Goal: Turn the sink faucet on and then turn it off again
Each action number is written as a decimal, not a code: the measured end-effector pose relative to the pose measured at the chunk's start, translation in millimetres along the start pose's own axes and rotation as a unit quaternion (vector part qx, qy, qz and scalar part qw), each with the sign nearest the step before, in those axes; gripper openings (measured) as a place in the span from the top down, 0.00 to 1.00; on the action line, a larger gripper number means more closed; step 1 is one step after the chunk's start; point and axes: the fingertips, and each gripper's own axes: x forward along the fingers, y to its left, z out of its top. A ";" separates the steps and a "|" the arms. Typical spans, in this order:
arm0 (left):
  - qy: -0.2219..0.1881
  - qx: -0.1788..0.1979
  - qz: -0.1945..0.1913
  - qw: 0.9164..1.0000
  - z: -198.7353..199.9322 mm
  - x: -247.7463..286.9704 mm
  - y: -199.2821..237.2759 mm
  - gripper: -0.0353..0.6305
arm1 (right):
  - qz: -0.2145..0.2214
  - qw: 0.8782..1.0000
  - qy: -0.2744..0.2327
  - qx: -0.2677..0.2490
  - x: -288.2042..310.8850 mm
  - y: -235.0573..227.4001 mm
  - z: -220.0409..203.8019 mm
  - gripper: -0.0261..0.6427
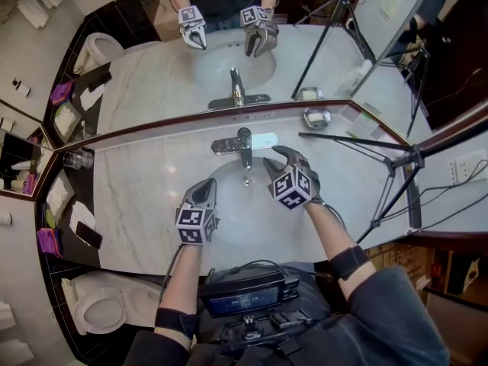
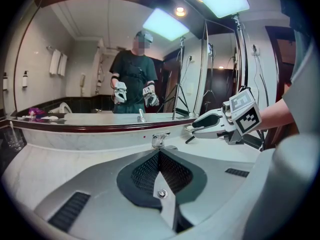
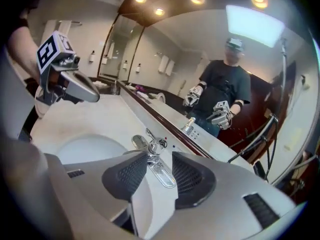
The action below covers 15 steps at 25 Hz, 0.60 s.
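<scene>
Forearms are entering from the bottom edge, the body being cut off there. The left gripper (image 1: 204,189) is hovering at the left rim of the sink basin (image 1: 236,200), fingers pressed together. The right gripper (image 1: 279,157) is hanging over the basin with fingers spread. The chrome faucet (image 1: 244,145) is standing just ahead, untouched. On the marble desk (image 1: 145,197) farther back, a soap dish (image 1: 316,117) is holding something pale, hard to identify.

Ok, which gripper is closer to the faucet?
Right. The right gripper is just right of the faucet, open; the left gripper sits farther back at the basin's near-left rim, shut.
</scene>
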 end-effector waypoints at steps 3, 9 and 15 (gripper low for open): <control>0.002 0.000 0.002 1.000 -0.6 0.4 1.4 0.95 | 0.012 0.996 0.017 -0.084 19.4 5.6 11.2 0.64; 0.004 -0.004 0.010 1.000 -4.1 -3.5 6.4 0.95 | 0.034 0.979 0.036 -0.198 54.5 18.9 27.3 0.61; 0.007 -0.010 0.018 1.000 -10.9 -8.2 13.5 0.95 | 0.052 0.966 0.037 -0.250 80.2 30.5 40.7 0.61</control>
